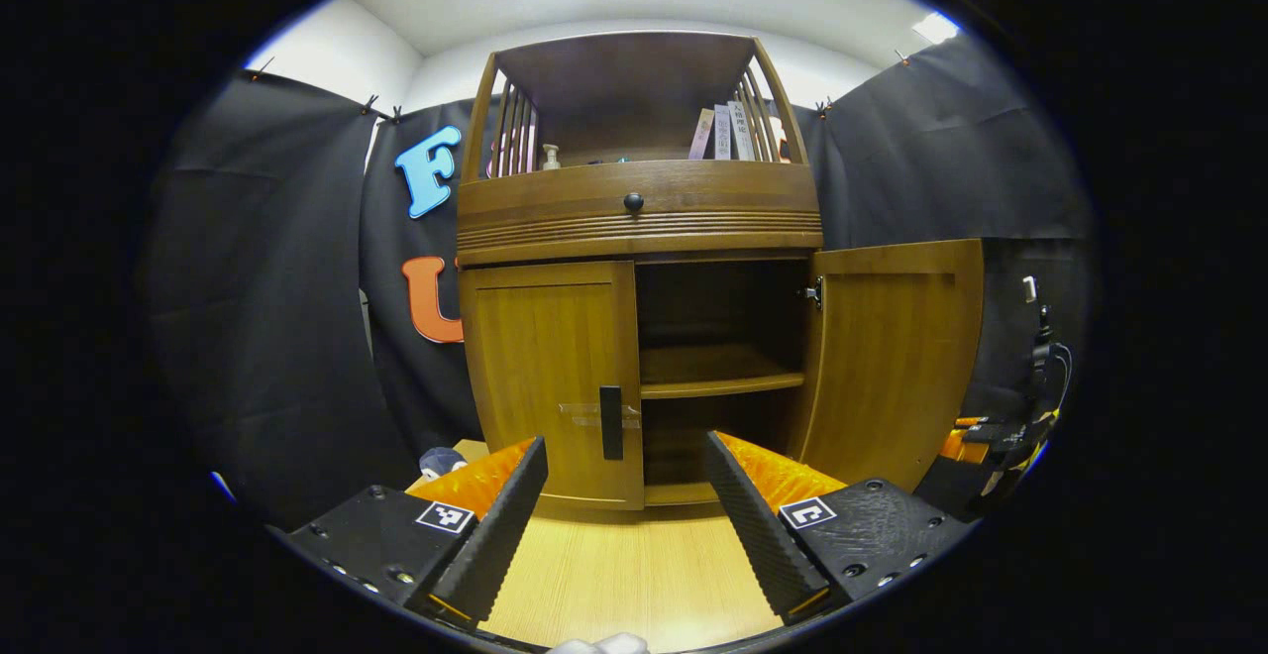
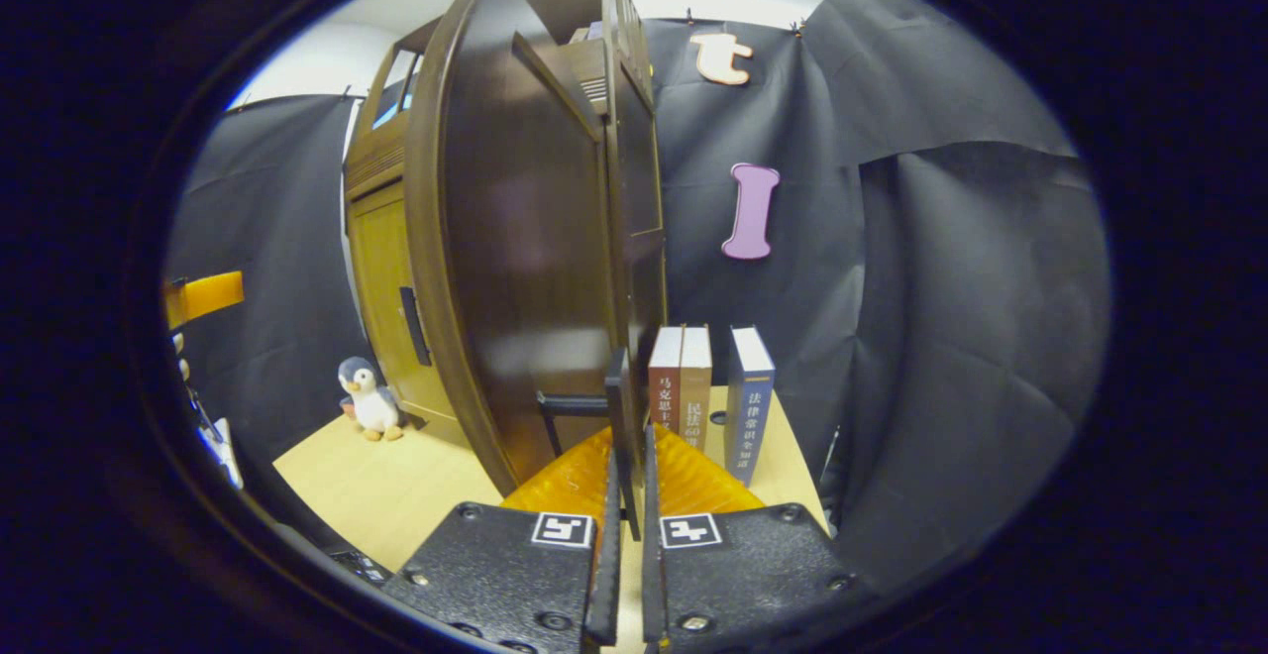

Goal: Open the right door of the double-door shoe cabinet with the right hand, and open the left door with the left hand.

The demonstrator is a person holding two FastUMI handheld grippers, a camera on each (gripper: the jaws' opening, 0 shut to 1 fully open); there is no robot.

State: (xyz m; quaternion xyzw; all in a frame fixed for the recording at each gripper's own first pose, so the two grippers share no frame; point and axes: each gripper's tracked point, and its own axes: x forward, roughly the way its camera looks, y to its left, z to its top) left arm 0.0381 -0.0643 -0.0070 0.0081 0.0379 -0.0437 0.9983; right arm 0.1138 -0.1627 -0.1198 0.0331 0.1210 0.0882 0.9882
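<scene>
Straight ahead of the left gripper (image 1: pixel 626 495), the left door (image 1: pixel 553 381) of the shoe cabinet (image 1: pixel 639 213) is seen closed; its dark handle (image 1: pixel 611 422) runs vertically at the door's inner edge, just above the gap between the spread, empty jaws. An upright pinch is judged needed next. Ridged finger pads (image 1: pixel 505 520), smooth wood-grain panels. The right door (image 2: pixel 515 238) stands swung open; its handle (image 2: pixel 619 416), a thin flat bar, is clenched by the right gripper (image 2: pixel 626 525).
</scene>
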